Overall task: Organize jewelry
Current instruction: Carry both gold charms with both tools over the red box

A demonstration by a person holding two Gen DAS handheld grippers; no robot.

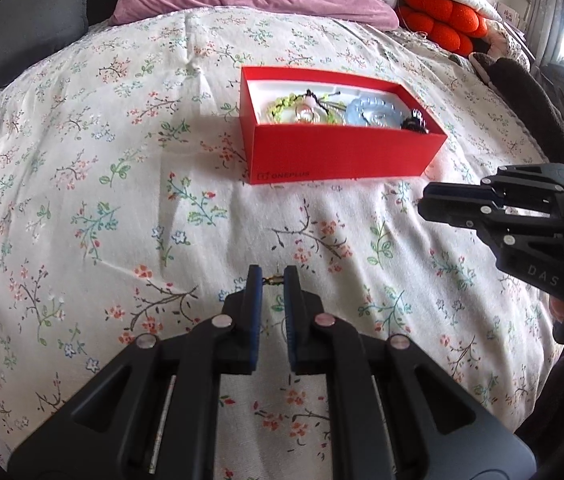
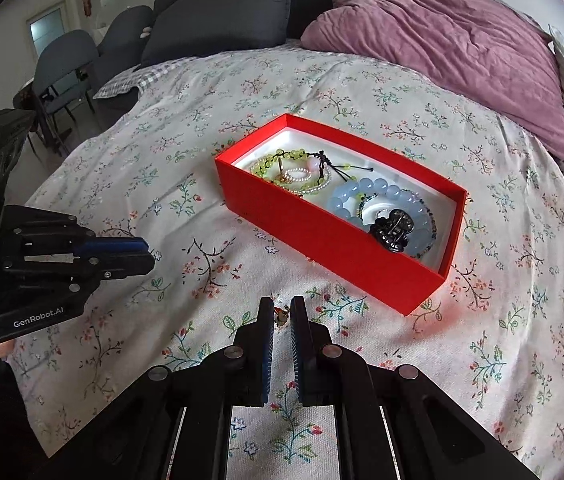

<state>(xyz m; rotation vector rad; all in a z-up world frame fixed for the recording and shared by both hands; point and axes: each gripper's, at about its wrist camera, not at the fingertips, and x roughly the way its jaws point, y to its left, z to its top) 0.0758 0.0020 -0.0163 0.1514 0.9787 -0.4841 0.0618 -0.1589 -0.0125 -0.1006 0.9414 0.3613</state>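
A red box [image 1: 342, 156] [image 2: 322, 240] lies open on the floral quilt [image 1: 121, 200]. It holds a green bead bracelet [image 2: 277, 158], a pearl bracelet [image 2: 302, 178], a pale blue bead bracelet [image 2: 362, 196] and a dark claw clip [image 2: 394, 230]. My left gripper [image 1: 271, 277] [image 2: 143, 254] is over the quilt, in front of the box, shut on a small gold piece [image 1: 271, 279]. To the right of it, my right gripper [image 2: 281, 309] [image 1: 424, 200] hangs near the box's front corner. It is shut on a small gold and red piece [image 2: 280, 316].
A purple pillow [image 2: 442, 52] and grey pillows [image 2: 217, 16] lie at the head of the bed. An orange cushion [image 1: 442, 20] and a brown blanket [image 1: 522, 88] sit along the right side. Chairs [image 2: 65, 68] stand beyond the bed's far left corner.
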